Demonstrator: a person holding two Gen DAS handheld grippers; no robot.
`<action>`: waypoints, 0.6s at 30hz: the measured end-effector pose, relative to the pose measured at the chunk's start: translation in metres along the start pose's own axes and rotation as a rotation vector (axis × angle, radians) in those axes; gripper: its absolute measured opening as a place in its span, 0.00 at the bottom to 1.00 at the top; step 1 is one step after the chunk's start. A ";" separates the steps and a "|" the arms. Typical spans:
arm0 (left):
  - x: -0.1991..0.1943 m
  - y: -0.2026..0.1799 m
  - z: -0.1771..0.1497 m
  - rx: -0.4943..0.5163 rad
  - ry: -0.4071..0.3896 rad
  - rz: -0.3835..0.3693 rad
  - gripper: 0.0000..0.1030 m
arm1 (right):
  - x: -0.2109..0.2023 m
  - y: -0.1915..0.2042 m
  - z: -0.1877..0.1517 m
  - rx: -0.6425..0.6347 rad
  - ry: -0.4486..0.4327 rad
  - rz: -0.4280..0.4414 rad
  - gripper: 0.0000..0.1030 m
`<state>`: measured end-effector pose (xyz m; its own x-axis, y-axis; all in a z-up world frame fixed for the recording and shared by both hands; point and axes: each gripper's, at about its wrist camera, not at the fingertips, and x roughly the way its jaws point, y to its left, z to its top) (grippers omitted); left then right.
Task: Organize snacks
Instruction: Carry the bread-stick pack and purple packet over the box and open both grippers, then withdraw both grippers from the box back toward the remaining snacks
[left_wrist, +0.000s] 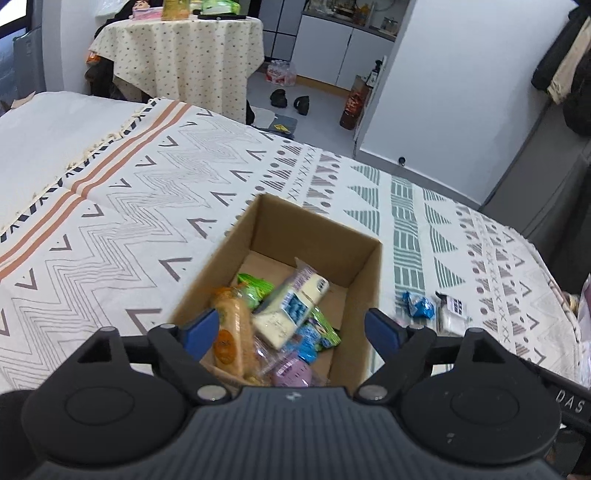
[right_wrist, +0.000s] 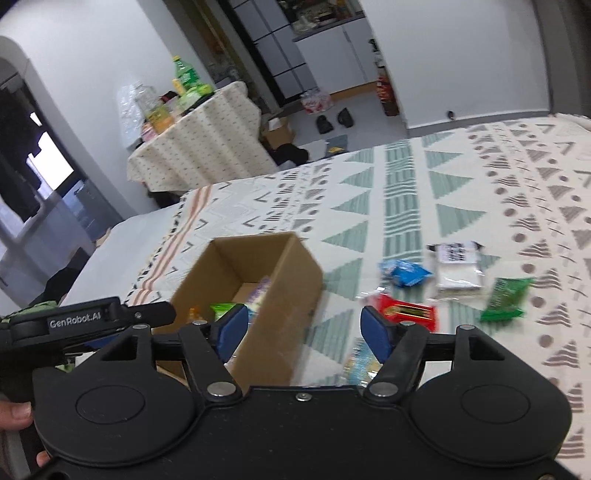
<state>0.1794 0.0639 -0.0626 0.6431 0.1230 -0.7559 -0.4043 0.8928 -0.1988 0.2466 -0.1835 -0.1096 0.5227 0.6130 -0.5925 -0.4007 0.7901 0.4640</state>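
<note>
With both the left gripper (left_wrist: 291, 325) and the right gripper (right_wrist: 301, 330) spread and empty, the red packet (right_wrist: 406, 314) just beyond the right finger (right_wrist: 376, 332) is best approached squarely, then carried to the cardboard box (right_wrist: 291, 280) beyond the left finger.

Bed (right_wrist: 461, 177) under me, covered by patterned blanket (left_wrist: 122, 221): zigzags, triangles, orange stripes. Cardboard box (right_wrist: 280, 295) sits on it. Right of box, loose on blanket: blue packet (right_wrist: 406, 273), white packet (right_wrist: 458, 269), red packet (right_wrist: 406, 314), green packet (right_wrist: 506, 299). All apart from box.
</note>
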 end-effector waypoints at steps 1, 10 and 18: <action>0.000 -0.005 -0.003 0.003 0.004 -0.004 0.83 | -0.003 -0.004 0.001 0.008 -0.003 -0.007 0.66; -0.005 -0.048 -0.019 0.076 0.007 -0.036 0.83 | -0.029 -0.035 0.003 0.060 -0.034 -0.002 0.74; -0.006 -0.069 -0.028 0.073 0.000 -0.030 0.83 | -0.045 -0.060 0.001 0.083 -0.046 -0.035 0.76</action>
<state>0.1852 -0.0102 -0.0614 0.6544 0.0962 -0.7500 -0.3369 0.9251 -0.1753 0.2475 -0.2580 -0.1102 0.5698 0.5827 -0.5795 -0.3190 0.8067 0.4975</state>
